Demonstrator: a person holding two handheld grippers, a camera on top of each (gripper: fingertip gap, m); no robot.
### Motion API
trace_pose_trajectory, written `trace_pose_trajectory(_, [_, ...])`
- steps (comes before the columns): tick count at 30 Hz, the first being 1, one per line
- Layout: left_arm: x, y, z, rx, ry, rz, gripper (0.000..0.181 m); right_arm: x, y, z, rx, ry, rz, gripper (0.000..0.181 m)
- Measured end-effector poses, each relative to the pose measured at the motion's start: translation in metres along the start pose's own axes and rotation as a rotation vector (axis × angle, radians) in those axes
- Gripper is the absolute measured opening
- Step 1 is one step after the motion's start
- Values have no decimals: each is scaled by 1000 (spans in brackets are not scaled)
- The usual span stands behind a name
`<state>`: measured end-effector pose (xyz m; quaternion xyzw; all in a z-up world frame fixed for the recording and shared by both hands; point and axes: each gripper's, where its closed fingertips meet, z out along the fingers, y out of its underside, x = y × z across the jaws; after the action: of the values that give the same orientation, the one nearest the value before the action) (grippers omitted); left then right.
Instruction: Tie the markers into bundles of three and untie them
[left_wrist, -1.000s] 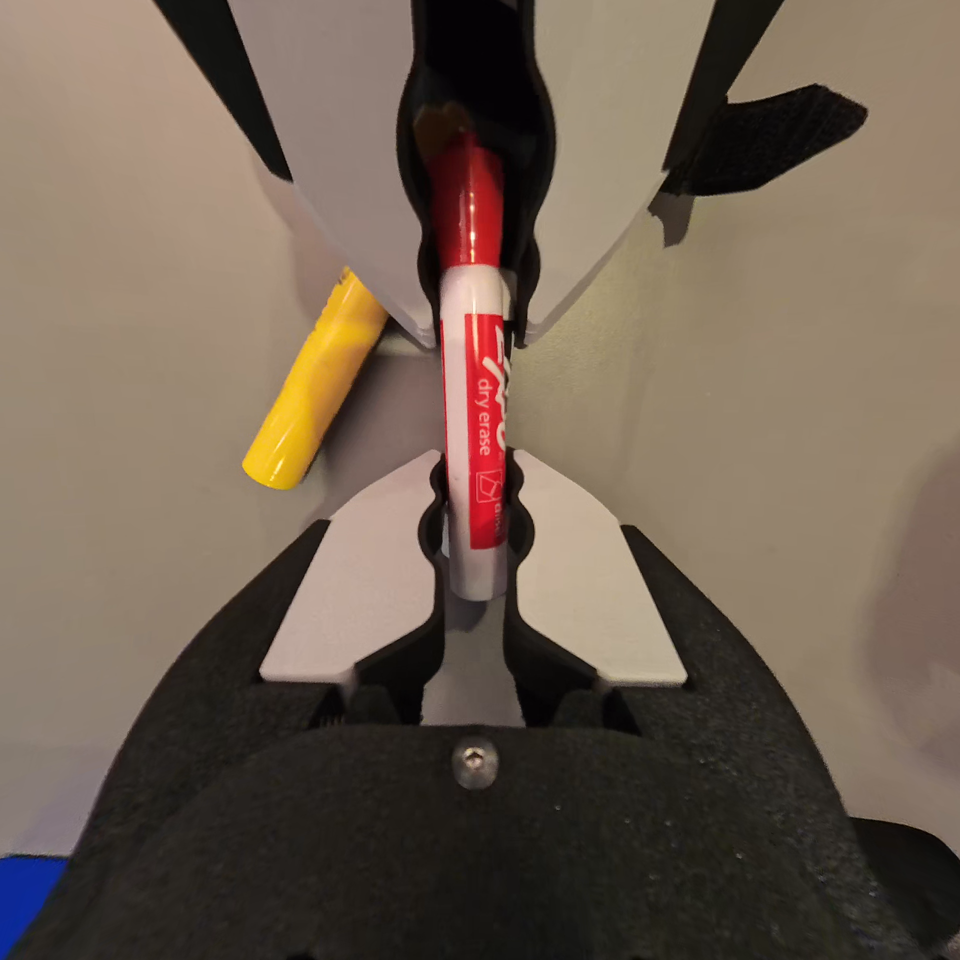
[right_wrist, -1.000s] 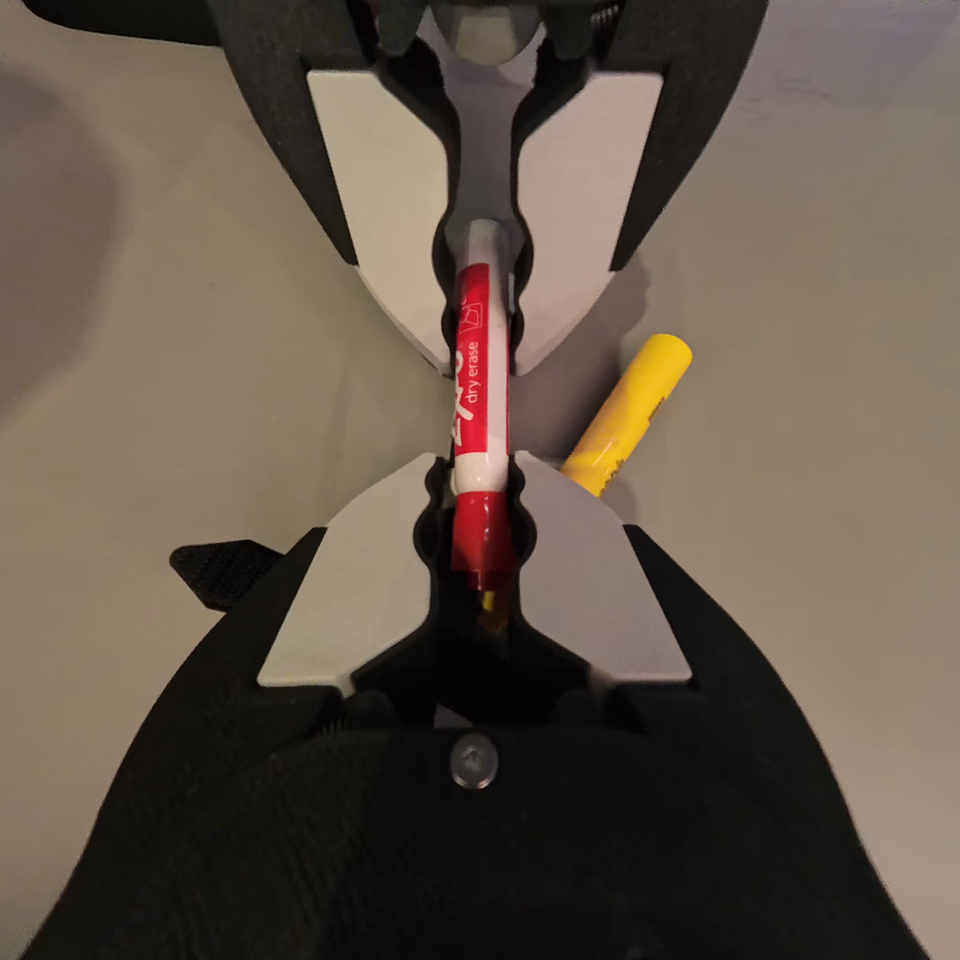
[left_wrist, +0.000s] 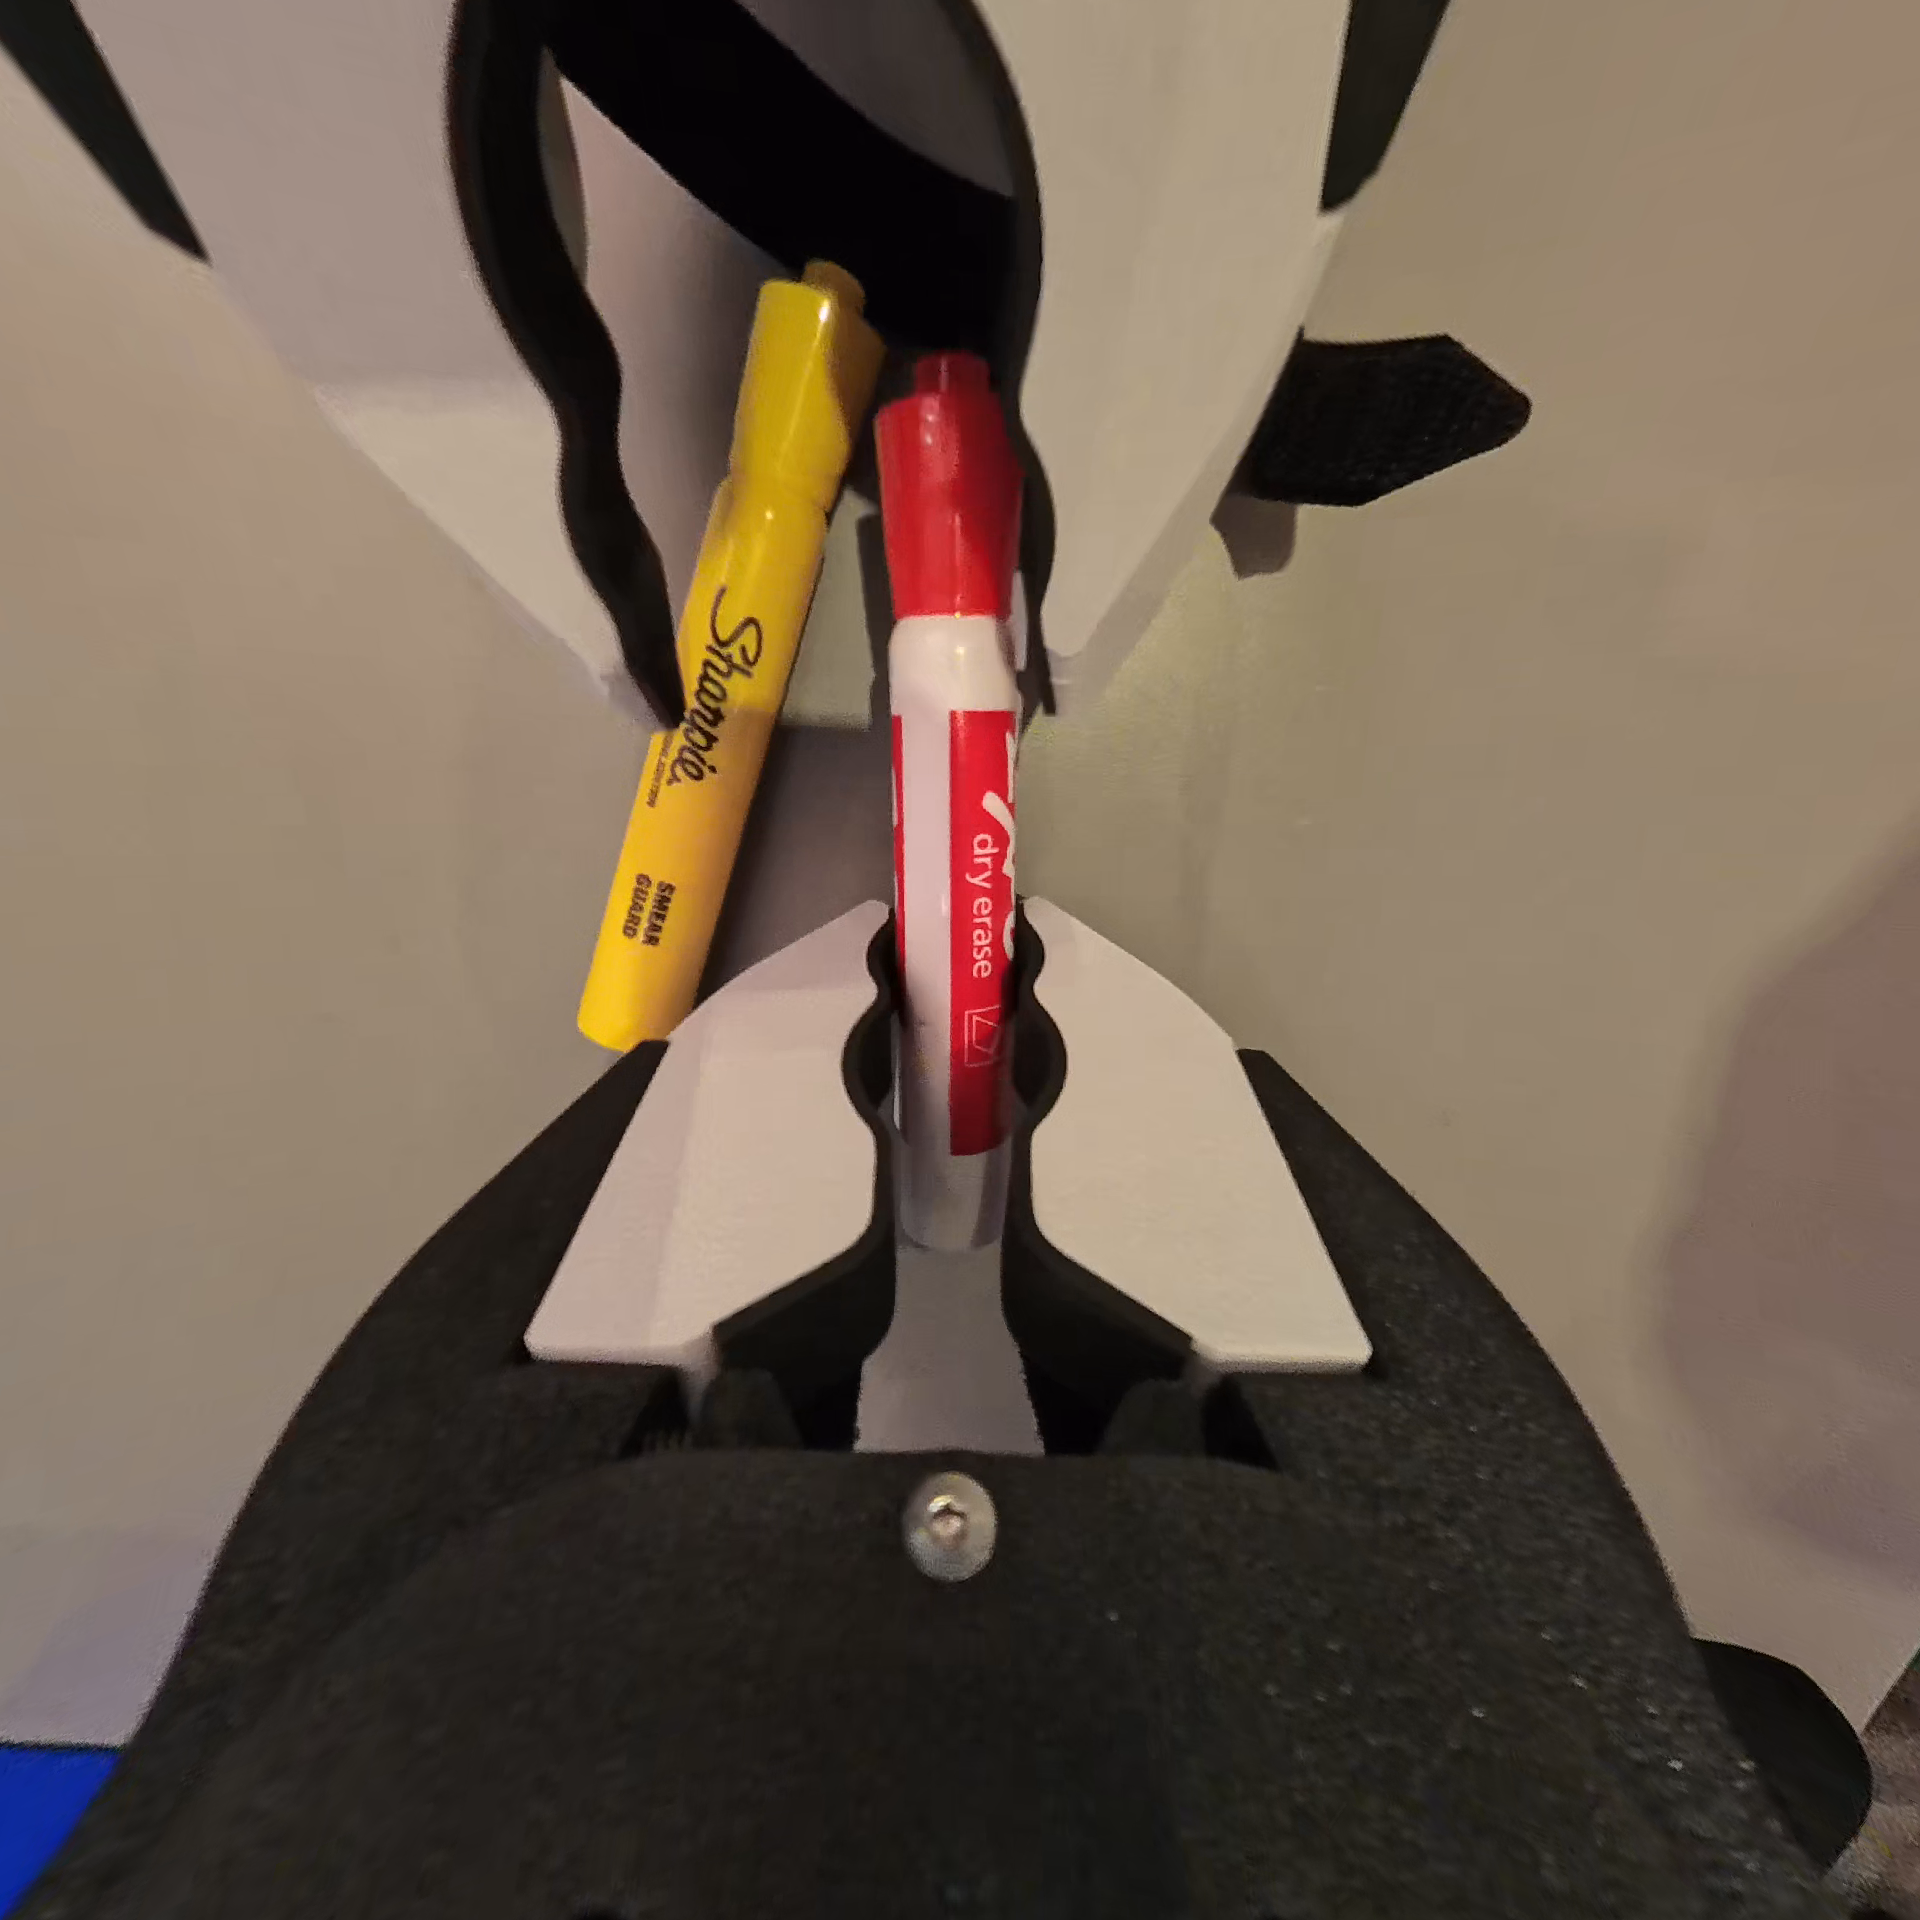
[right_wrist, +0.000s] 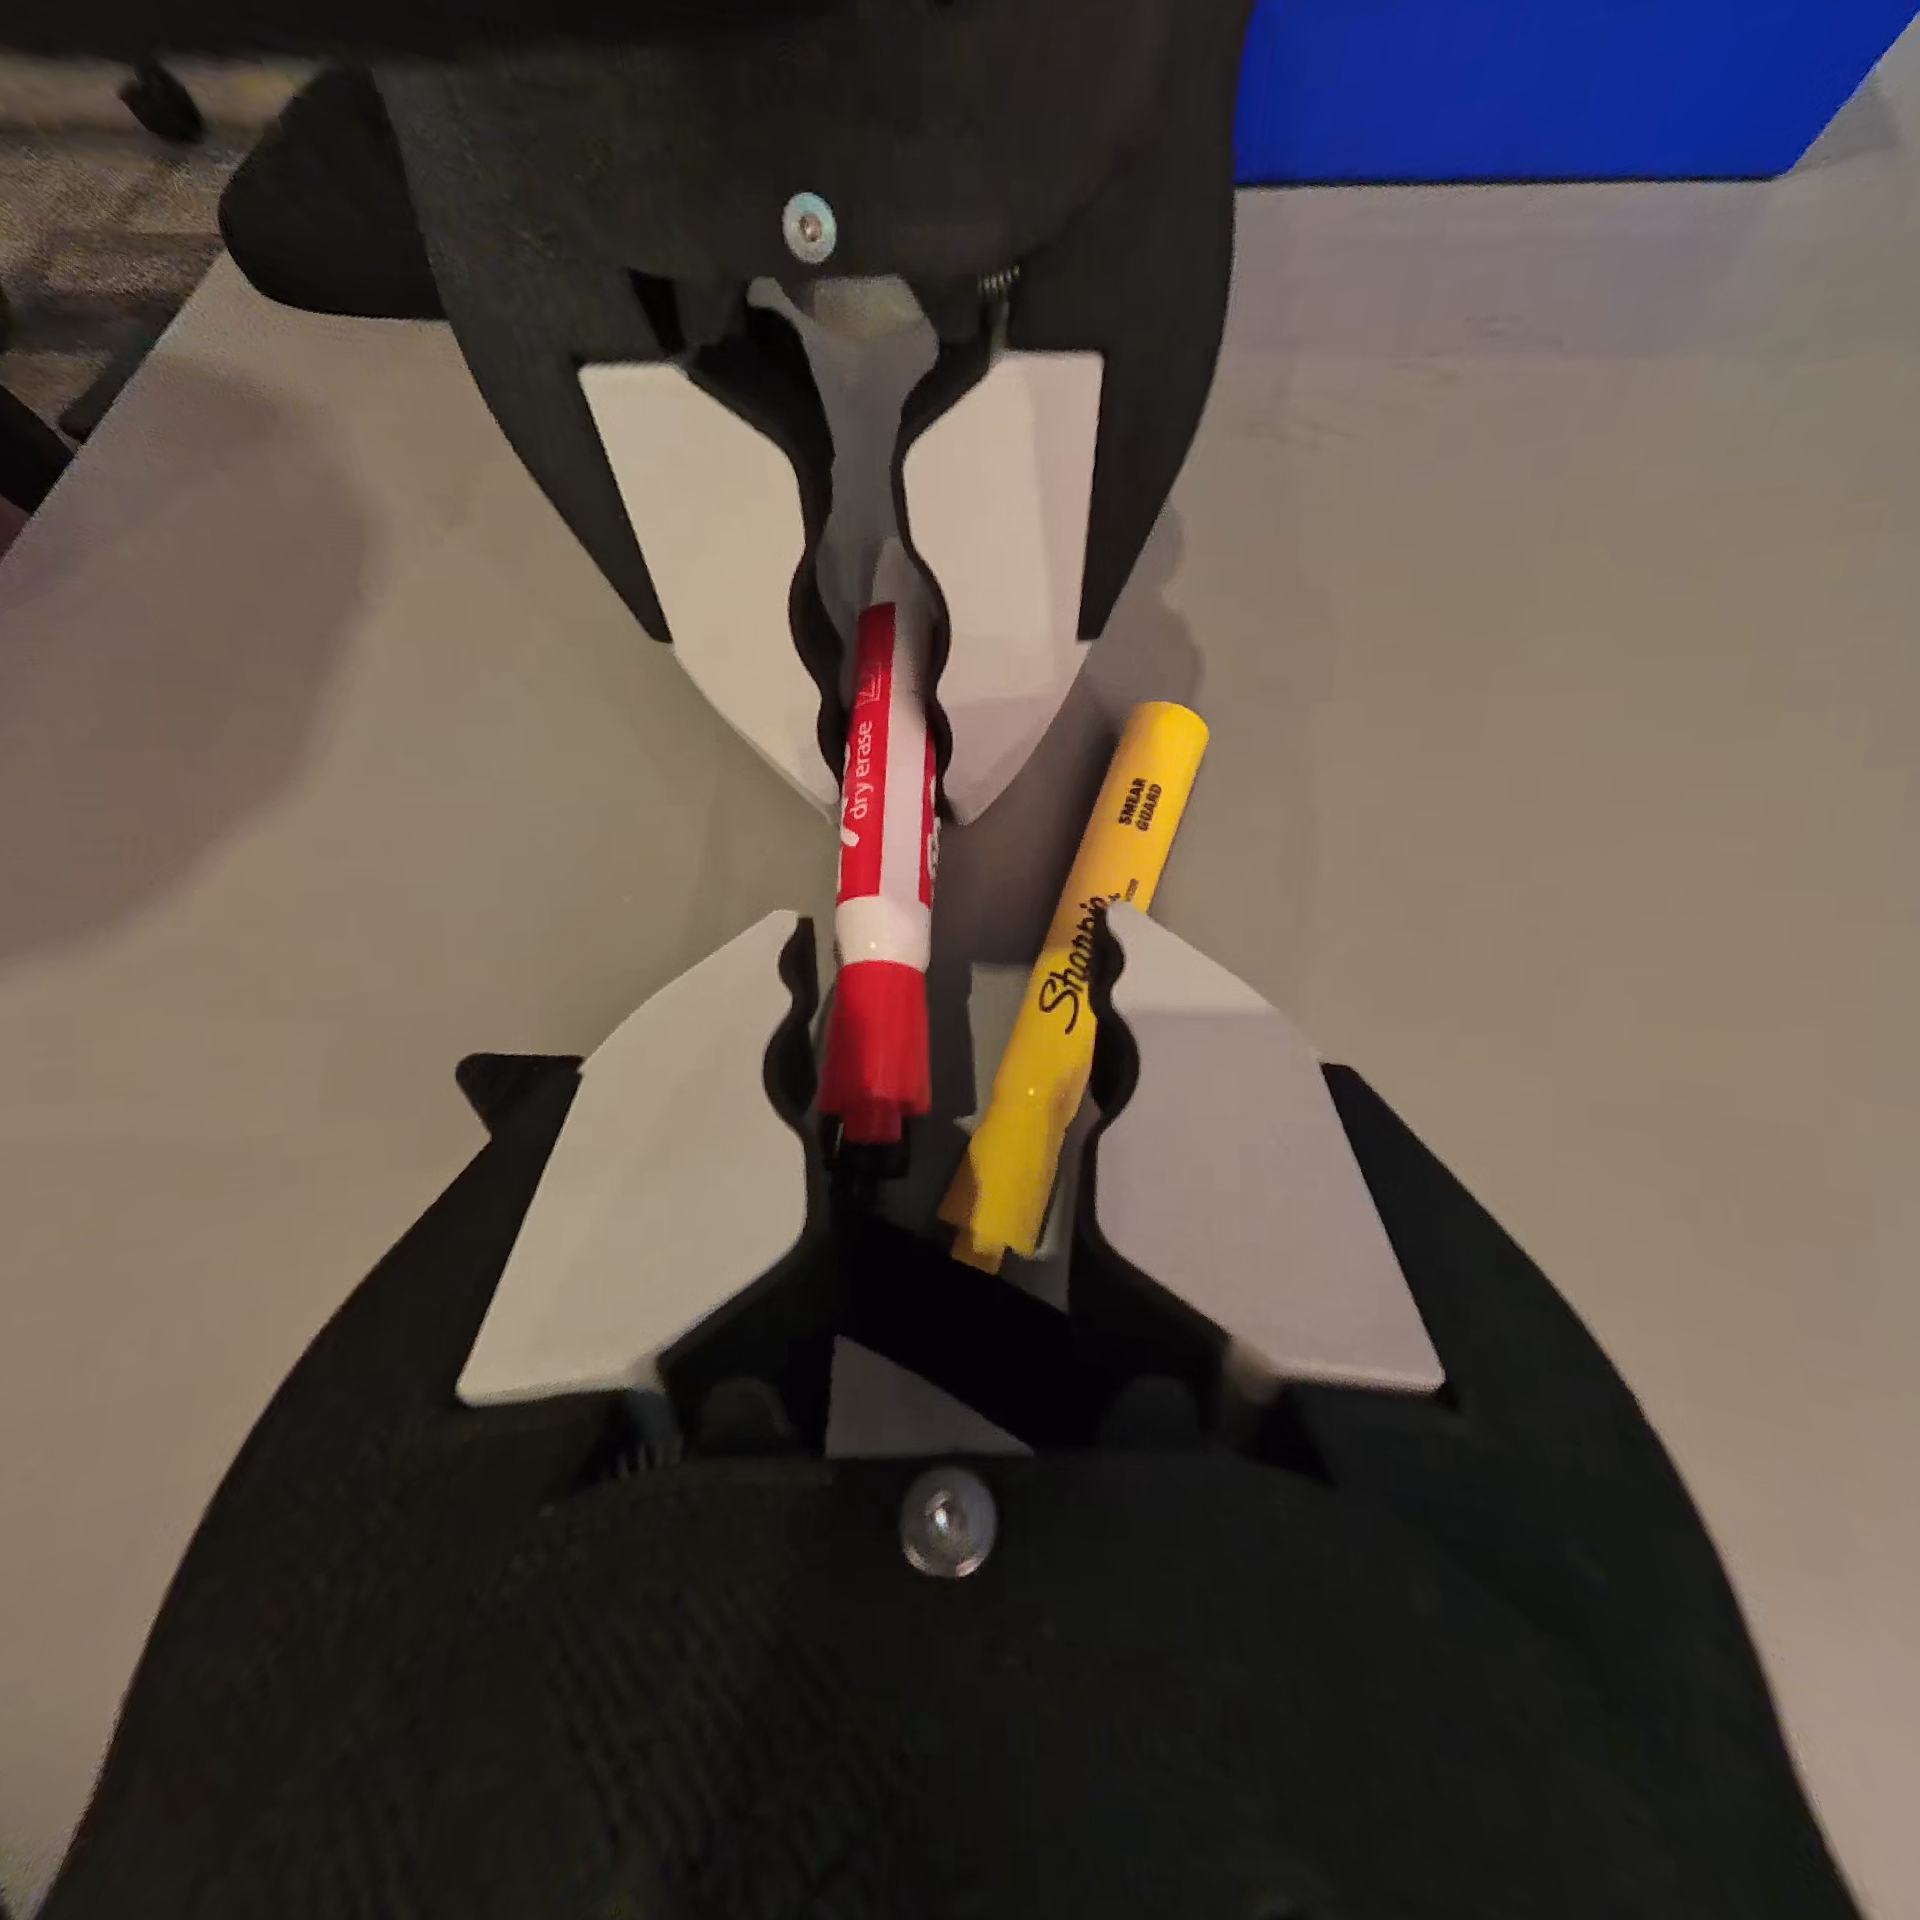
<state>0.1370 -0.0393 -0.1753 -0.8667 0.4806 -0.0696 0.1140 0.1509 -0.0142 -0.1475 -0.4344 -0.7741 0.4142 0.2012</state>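
Grey tabletop (left_wrist: 260, 727) fills both wrist views, with a blue panel (right_wrist: 1558, 83) seen at its far edge and a strip of floor beyond. A red marker (left_wrist: 951, 831) is gripped at its white butt end by the left gripper (left_wrist: 954, 935), whose jaws are clenched on the barrel. The right gripper (right_wrist: 951, 935) is seen spread wide, facing the other head-on; the marker's red cap (right_wrist: 873, 1039) sits between its fingers, and in the left wrist view the cap lies near one finger, though contact cannot be judged. A yellow marker (left_wrist: 717, 665) is lying on the table just beside the red one, tilted away from it, its cap end also within the right gripper's span. A black strap (right_wrist: 935, 1309) is seen running under the right gripper's fingers, with its free end (left_wrist: 1382, 416) showing out to the side.

Two markers only are shown; a third, if present, is out of view. The step in hand is judged to be the gathering of markers over the strap. It would be done well if the red barrel were kept steady by the left gripper while both markers were drawn parallel and touching, so that the strap can be wrapped tightly. A loose yellow marker could be knocked off line.
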Motion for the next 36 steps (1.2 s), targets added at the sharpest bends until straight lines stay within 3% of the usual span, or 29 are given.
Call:
trace_pose_trajectory(7, [-8,5,-12,-2,-35,-2,18,-5,-12,-12,33,-14,0,52])
trace_pose_trajectory(11, [-10,9,-21,-30,-33,-4,18,-9,-8,-5,-70,14,-50,50])
trace_pose_trajectory(16, [-3,7,-28,-44,-9,13,18,-12,-10,8,-104,16,-90,24])
trace_pose_trajectory(21, [3,-2,-36,12,31,-2,18,-19,-10,9,-93,-47,-20,21])
trace_pose_trajectory(27, [11,1,-37,-14,74,8,18,-27,-7,16,-103,-137,120,20])
trace_pose_trajectory(32, [8,3,-35,-6,76,6,18,-26,-4,22,-112,-163,180,19])
trace_pose_trajectory(36, [-1,0,-47,47,22,19,22,-23,-15,15,-29,-194,265,19])
